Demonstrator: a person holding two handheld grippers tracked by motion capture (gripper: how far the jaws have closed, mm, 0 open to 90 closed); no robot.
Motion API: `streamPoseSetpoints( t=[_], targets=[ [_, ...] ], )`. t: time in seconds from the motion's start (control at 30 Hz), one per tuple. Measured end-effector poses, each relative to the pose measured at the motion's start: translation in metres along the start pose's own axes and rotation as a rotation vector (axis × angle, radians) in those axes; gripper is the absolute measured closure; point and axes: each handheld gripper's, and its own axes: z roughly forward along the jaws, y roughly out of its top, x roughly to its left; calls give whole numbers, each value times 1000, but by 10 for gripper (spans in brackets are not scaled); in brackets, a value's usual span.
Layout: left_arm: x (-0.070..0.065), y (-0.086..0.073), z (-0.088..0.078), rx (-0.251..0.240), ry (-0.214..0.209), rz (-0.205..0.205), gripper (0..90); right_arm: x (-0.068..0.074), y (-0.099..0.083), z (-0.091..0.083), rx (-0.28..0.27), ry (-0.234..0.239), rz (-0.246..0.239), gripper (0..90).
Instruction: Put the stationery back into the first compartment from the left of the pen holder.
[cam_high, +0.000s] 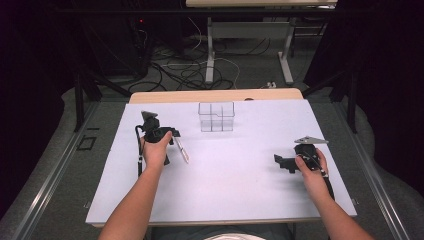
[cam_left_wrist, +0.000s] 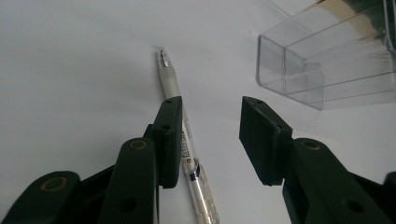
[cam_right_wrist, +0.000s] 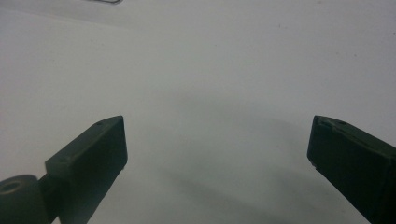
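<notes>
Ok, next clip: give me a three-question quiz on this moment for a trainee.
1. True or false: the pen is already clamped between both jaws of the left gripper.
2. Which thing stands at the far side of the table? A) a clear box with compartments B) a mug C) a roll of tape
3. Fill in: between the jaws of the right gripper there is ____.

Key
1. False: the pen lies on the table against one jaw, with a gap to the other.
2. A, the clear box.
3. Nothing; just bare table, and the jaws stand wide apart.
</notes>
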Motion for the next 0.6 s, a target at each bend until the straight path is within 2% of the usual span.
streamPoseSetpoints(
  t=[0.03,0.1,0.13,0.2,0.27,0.37,0.6],
  targets=[
    [0,0,1,-3,-1,-18,605,0,0,0,-2,-1,-2,47],
    [0,1,4,8,5,-24,606,0,0,0,-3,-1,-4,47],
    [2,1,4,31,11,-16,613,1,0,-1,2,-2,4,47],
    [1,1,8,19,21,-39,631,1,-1,-1,2,-1,11,49],
    [2,2,11,28,25,-48,634,1,0,-2,-2,-2,7,50],
    [3,2,14,46,26,-53,643,2,0,-2,-3,0,10,50],
    [4,2,21,49,44,-72,667,2,-2,-2,4,0,-1,56]
  ],
)
